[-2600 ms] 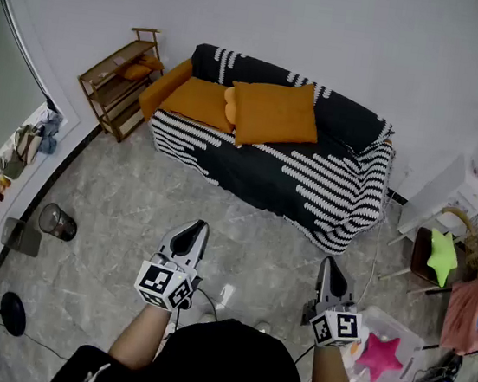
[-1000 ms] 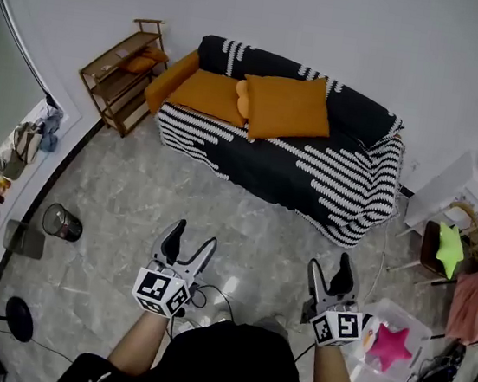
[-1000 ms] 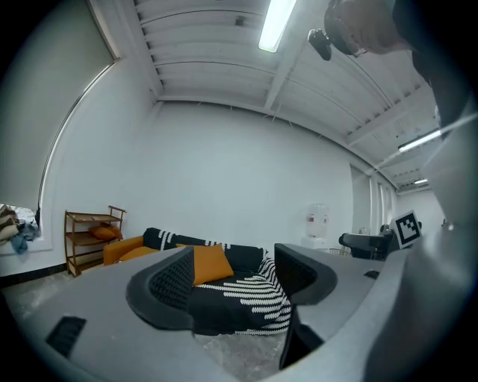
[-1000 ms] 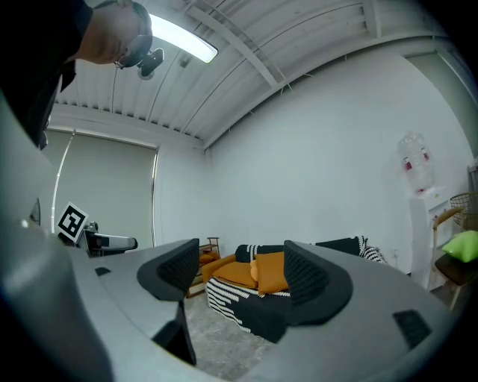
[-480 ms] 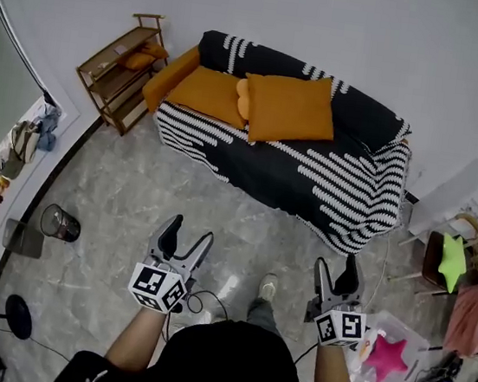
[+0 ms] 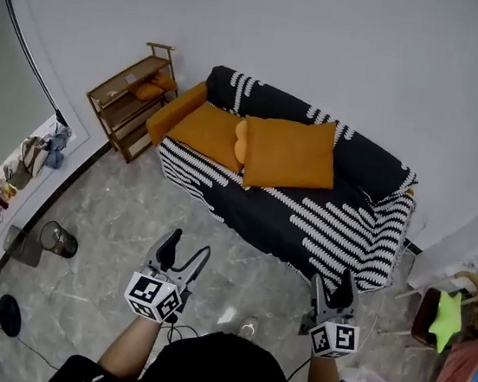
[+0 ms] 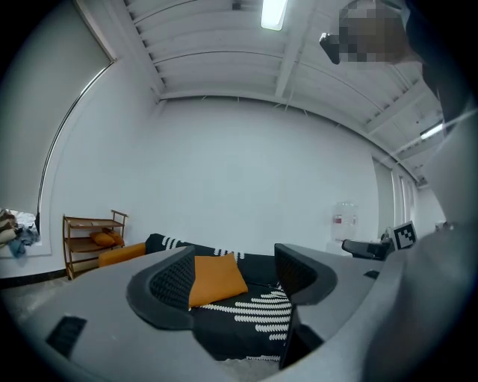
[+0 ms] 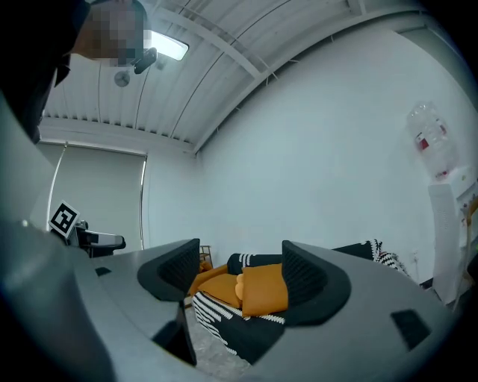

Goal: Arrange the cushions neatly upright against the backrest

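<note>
Low in the head view, the left gripper (image 6: 187,246) and the right gripper (image 6: 332,282) are held over the grey floor (image 6: 123,205), each with its jaws apart and nothing between them. Well beyond them, in the upper middle of the frame, a large orange cushion (image 6: 289,154) and a second cushion (image 6: 211,135) rest side by side on the striped sofa (image 6: 322,223). A wooden shelf (image 6: 124,101) stands just beside the sofa's left end.

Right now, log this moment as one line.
left gripper: open, empty | right gripper: open, empty | orange cushions: on sofa, untouched | both grippers: short of sofa
</note>
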Demonstrator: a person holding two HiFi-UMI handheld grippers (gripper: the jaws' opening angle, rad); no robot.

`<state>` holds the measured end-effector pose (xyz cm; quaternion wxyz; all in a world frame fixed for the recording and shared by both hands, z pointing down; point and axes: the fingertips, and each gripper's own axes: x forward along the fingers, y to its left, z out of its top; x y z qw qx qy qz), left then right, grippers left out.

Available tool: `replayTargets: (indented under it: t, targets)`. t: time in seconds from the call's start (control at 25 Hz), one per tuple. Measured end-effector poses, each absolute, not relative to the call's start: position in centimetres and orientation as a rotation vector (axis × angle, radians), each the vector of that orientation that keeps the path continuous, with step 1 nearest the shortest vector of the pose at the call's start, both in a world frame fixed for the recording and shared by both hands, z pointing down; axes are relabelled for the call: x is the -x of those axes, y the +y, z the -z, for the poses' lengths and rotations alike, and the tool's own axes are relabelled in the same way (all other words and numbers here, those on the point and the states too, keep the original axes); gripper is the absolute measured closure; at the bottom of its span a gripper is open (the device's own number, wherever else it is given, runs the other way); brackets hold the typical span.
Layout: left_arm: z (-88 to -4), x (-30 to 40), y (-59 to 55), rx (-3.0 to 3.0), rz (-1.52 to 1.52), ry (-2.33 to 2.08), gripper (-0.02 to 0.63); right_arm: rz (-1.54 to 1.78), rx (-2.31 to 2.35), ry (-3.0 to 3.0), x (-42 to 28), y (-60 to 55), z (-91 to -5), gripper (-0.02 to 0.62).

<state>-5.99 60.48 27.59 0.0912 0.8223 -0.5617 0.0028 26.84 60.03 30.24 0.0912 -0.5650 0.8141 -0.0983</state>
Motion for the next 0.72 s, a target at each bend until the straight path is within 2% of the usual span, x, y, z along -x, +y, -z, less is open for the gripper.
replayTargets:
  t: [0.4,0.72]
  targets:
    - [-29.5,0.3,53.9,-2.387,-0.016,-1.66,0.265,0.38,1.746,2.383,-34.5,54.2,-32.3,0.27]
    - [-31.7,-0.4,47.5,-2.389,-0.047,-1.632,0.264,0.398,1.82,2.359,-36.2,49.6,-33.8,0.275]
